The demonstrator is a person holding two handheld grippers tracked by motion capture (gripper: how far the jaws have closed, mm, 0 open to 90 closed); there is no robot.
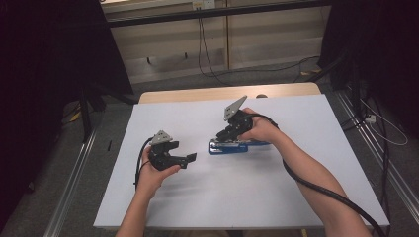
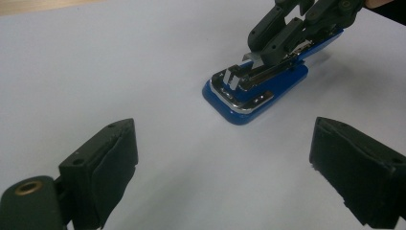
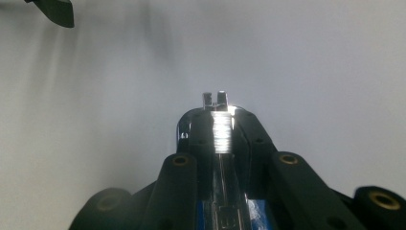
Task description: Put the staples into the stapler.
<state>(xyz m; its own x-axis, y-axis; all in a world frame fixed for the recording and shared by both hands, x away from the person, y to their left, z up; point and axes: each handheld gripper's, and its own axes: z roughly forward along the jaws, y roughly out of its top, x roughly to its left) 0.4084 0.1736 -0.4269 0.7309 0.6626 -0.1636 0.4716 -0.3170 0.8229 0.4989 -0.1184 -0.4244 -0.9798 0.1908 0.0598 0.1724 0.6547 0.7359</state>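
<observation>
Lying flat on the white bench [image 1: 306, 163], a little right of its middle, a blue stapler [image 1: 225, 147] has its long side running left to right, and its chrome top and front end show clearly in the left gripper view [image 2: 249, 91]. The right claw [image 1: 229, 132], held in the person's right hand [image 1: 262, 129], comes down on the stapler from the right end; in the left gripper view its black jaws [image 2: 287, 33] are closed on the metal upper arm of the stapler, one on either side, while the blue base rests on the bench. The right gripper view looks straight along that grip: the two jaws press in against the bright metal strip of the stapler [image 3: 221, 132], whose nose pokes out just past them, with blue plastic visible below. The left claw [image 1: 187, 159], held in the person's left hand [image 1: 155, 173], sits near the left half of the bench, apart from the stapler and pointing toward it. Its jaws stand wide apart with nothing between them, as its own view shows: one black pad at the lower left [image 2: 103, 163], the other at the lower right, bare white bench between. A black cable [image 1: 316, 187] trails from the right claw along the forearm toward the near edge. Beyond the bench lie grey floor [image 1: 163, 84] and a pale wall panel.
</observation>
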